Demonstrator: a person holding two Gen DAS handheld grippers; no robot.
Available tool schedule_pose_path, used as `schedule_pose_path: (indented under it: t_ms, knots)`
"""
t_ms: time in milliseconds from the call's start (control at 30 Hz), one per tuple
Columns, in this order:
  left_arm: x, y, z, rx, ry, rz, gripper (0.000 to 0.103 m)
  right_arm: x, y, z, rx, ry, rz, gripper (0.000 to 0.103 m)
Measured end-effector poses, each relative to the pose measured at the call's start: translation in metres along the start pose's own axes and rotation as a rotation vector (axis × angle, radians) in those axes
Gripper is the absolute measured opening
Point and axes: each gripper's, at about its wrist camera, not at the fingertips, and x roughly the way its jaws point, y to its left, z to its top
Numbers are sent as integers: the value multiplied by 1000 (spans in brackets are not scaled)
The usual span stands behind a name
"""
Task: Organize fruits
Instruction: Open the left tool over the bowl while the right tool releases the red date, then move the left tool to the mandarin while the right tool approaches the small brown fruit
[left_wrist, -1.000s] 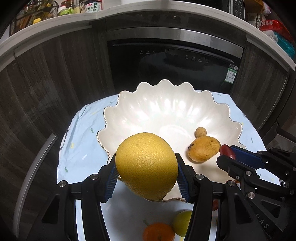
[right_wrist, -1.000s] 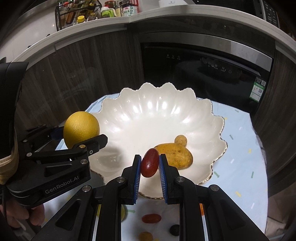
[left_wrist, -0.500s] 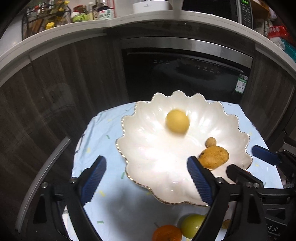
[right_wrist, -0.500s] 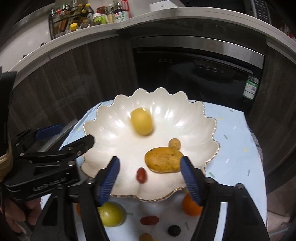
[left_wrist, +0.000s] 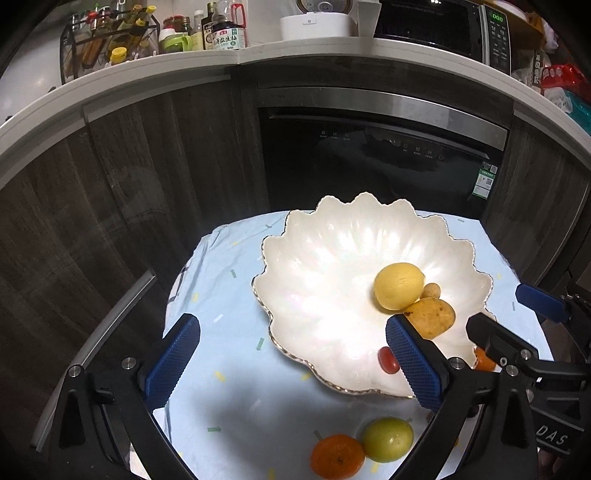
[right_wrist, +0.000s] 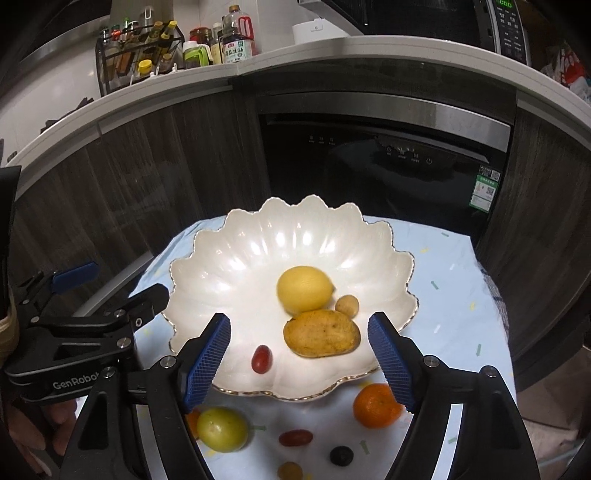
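Now both grippers hang above the near edge of the white scalloped bowl (right_wrist: 236, 258), which stands on a light blue cloth (left_wrist: 229, 302). The left gripper (left_wrist: 291, 358) has just been opening its jaws and they stand wide apart with nothing between them. The right gripper (right_wrist: 299, 354) has also just been opening, and its blue pads grasp nothing. Inside the bowl lie a yellow lemon (right_wrist: 303, 288), touching a brown-yellow mango (right_wrist: 321, 333) and a small round tan fruit (right_wrist: 347, 305); a red grape tomato (right_wrist: 261, 359) lies apart, near the front rim. On the cloth in front of the bowl lie a green-yellow lime (right_wrist: 222, 429), an orange tangerine (right_wrist: 376, 405), a second red tomato (right_wrist: 295, 438) and a dark berry (right_wrist: 341, 455).
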Motion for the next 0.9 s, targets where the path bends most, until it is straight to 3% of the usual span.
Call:
schedule_pose_path:
  t_ms: [900]
  knots:
    - [-48, -6, -23, 20, -48, 1, 102, -45, -10, -15, 25, -39, -48, 78]
